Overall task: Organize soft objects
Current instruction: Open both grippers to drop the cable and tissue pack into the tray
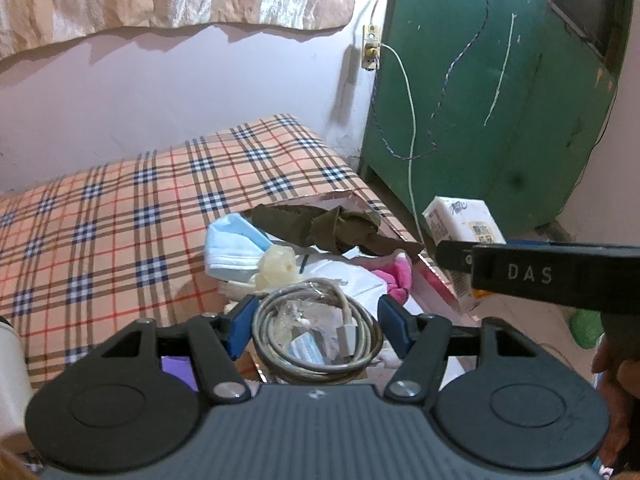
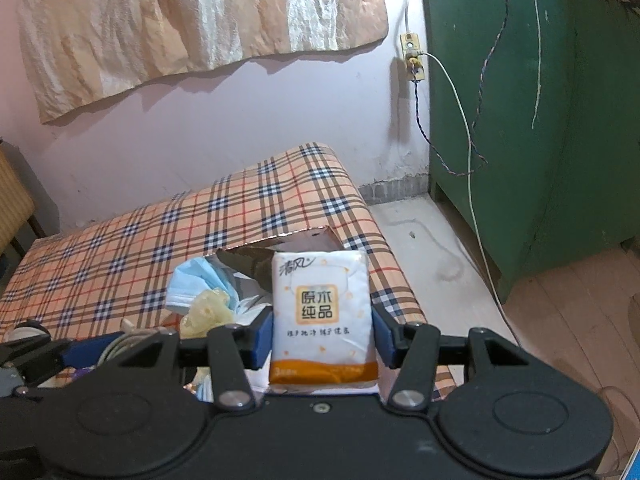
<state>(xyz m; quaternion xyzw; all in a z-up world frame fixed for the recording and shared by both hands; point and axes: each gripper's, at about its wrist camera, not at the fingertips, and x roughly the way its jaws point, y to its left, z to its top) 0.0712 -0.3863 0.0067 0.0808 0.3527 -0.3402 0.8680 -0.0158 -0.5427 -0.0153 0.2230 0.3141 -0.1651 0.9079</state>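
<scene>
My right gripper [image 2: 322, 336] is shut on a white and orange tissue pack [image 2: 322, 316], held upright above the bed's edge; the pack also shows in the left wrist view [image 1: 464, 228]. My left gripper [image 1: 316, 324] holds a coiled grey cable in a clear bag [image 1: 316, 340] between its blue pads. Below lies an open cardboard box [image 1: 400, 236] with a brown cloth [image 1: 328, 228], a blue face mask [image 1: 236, 244], a yellowish crumpled piece [image 1: 276, 266] and a pink cloth [image 1: 400, 276].
The box sits on a plaid bed cover [image 1: 120, 216]. A green cabinet [image 1: 500, 100] stands at the right, with a white cable [image 1: 410, 128] hanging from a wall socket [image 1: 370, 46]. Bare floor [image 2: 460, 280] lies right of the bed.
</scene>
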